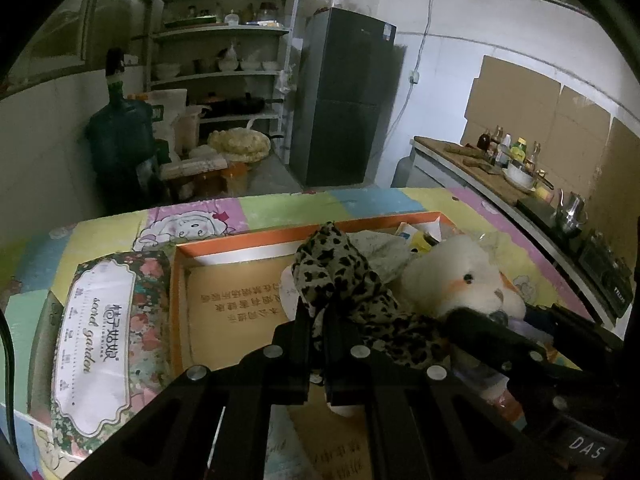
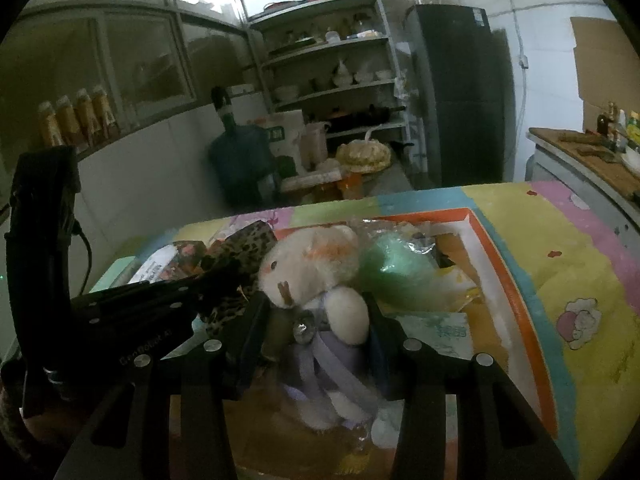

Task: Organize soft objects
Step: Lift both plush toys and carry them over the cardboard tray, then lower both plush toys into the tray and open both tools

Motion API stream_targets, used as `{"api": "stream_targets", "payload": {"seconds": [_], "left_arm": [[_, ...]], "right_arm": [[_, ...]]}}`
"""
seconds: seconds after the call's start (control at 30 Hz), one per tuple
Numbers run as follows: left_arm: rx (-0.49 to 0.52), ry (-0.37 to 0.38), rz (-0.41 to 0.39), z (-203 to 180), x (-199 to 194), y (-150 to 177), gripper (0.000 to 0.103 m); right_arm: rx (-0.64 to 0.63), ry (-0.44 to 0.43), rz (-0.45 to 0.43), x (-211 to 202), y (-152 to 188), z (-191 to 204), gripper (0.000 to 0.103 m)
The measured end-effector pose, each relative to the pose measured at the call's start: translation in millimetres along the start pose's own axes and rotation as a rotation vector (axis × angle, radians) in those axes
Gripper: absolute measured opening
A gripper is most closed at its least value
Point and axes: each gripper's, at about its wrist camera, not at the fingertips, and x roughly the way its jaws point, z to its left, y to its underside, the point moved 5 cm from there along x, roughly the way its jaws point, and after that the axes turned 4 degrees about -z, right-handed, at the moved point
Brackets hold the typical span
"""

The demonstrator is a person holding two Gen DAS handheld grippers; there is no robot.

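My left gripper [image 1: 318,320] is shut on a leopard-print cloth [image 1: 340,276] and holds it over the orange-rimmed cardboard box [image 1: 224,308]. My right gripper [image 2: 316,316] is shut on a white plush bear in a lilac dress [image 2: 320,280], held over the same box [image 2: 500,264]. The bear also shows in the left wrist view [image 1: 460,280], to the right of the cloth. The cloth [image 2: 240,252] and the left gripper show in the right wrist view, left of the bear. A green plastic-wrapped item [image 2: 400,276] lies in the box behind the bear.
A floral tissue pack [image 1: 104,344] lies left of the box on the cartoon-print tablecloth [image 2: 568,280]. Papers and packets [image 1: 416,236] fill the box's far right. Behind stand shelves [image 1: 224,76], a fridge [image 1: 344,96], a water jug [image 1: 120,136] and a counter with bottles [image 1: 508,152].
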Motion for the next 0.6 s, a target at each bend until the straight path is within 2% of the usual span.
{"api": "stream_targets", "payload": {"seconds": [0.47, 0.53, 0.6], "left_arm": [[-0.005, 0.009, 0.039, -1.0, 15.0, 6.3, 0.005], [-0.010, 0.014, 0.044, -0.4, 16.8, 7.7, 0.008], [-0.013, 0.010, 0.050, 0.6, 18.1, 8.6, 0.017]], "right_arm": [[0.017, -0.003, 0.028, 12.4, 1.0, -5.9, 0.048], [0.018, -0.003, 0.029, 12.6, 2.3, -7.0, 0.049], [0.020, -0.002, 0.030, 12.9, 3.4, -6.9, 0.049]]}}
